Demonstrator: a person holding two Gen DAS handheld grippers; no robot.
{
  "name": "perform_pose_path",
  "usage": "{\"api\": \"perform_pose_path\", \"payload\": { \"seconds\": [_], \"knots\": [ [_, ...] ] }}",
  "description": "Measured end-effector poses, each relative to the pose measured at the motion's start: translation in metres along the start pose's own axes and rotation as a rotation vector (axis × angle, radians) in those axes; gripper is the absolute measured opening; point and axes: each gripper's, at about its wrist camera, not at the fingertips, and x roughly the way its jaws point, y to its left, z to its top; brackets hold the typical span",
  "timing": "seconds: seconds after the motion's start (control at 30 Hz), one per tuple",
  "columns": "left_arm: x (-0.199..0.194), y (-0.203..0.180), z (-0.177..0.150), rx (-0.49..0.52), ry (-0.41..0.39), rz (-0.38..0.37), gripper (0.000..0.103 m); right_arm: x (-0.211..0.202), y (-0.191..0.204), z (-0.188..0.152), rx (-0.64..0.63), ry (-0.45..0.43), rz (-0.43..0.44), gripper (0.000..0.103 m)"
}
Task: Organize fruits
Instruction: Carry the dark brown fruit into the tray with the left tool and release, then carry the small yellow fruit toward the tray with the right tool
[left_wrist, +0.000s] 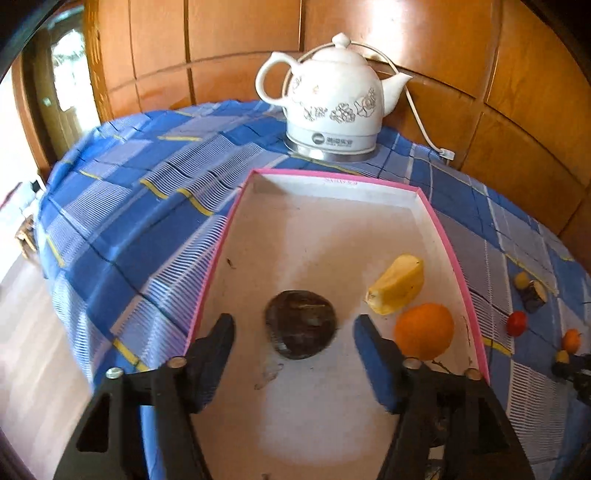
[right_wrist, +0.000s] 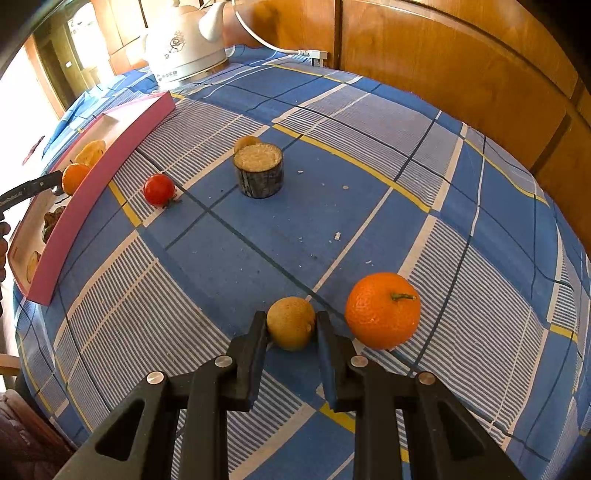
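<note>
Left wrist view: pink-rimmed box (left_wrist: 439, 229) fills the centre; white kettle (left_wrist: 332, 99) at 12 o'clock on the checked tablecloth (left_wrist: 129, 206).
Left gripper (left_wrist: 295, 326): released, jaws spread wide; no earlier view to compare.
Dark fruit (left_wrist: 301, 325): lies on the box floor between the open jaws, clear of both pads. Blurred; kind cannot be told.
Yellow piece (left_wrist: 397, 284): in the box at 2 o'clock from the dark fruit.
Boxed orange (left_wrist: 424, 331): in the box at 3 o'clock from the dark fruit, just beside the yellow piece.
Right wrist view: box seen edge-on at 9 o'clock; open tablecloth ahead.
Red fruit (right_wrist: 159, 189): on the cloth at 10 o'clock, near the box wall.
Cut cylinder (right_wrist: 258, 170): upright at 11 o'clock, a small tan fruit (right_wrist: 246, 142) just behind it.
Right gripper (right_wrist: 291, 325): clenched on the small yellow-brown fruit (right_wrist: 290, 323); both pads press its sides. Fruit appears low on the cloth.
Loose orange (right_wrist: 383, 311): on the cloth at 3 o'clock, just beside the right jaw.
Step in hand: judged as left drop-off done, right pick-up gripped but not yet lifted.
Next move: lift the gripped fruit straight up, clear of the loose orange, then carry toward 9 o'clock over the box wall. Left gripper should clear the box first.
</note>
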Motion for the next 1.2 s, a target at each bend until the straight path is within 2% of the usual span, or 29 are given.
{"api": "perform_pose_path", "payload": {
  "seconds": [0.1, 0.3, 0.37, 0.67, 0.93, 1.2],
  "knots": [
    [-0.014, -0.003, -0.003, 0.002, -0.039, 0.036, 0.082, 0.0, 0.0, 0.0, -0.001, -0.001, -0.001, 0.026],
    [-0.048, -0.009, -0.009, 0.005, -0.133, 0.058, 0.101, -0.001, 0.001, 0.0, 0.0, -0.006, -0.008, 0.026],
    [-0.058, -0.011, -0.013, 0.009, -0.149, 0.055, 0.103, -0.001, 0.001, 0.0, 0.001, -0.007, -0.011, 0.026],
    [-0.086, -0.018, -0.027, 0.015, -0.178, 0.03, 0.103, -0.003, 0.003, -0.002, 0.0, -0.018, -0.026, 0.026],
    [-0.095, -0.02, -0.031, 0.011, -0.198, 0.032, 0.103, -0.005, 0.005, -0.004, 0.002, -0.025, -0.038, 0.026],
    [-0.097, -0.014, -0.033, -0.015, -0.205, 0.084, 0.103, -0.006, 0.005, -0.006, -0.007, -0.034, -0.039, 0.026]
  ]
}}
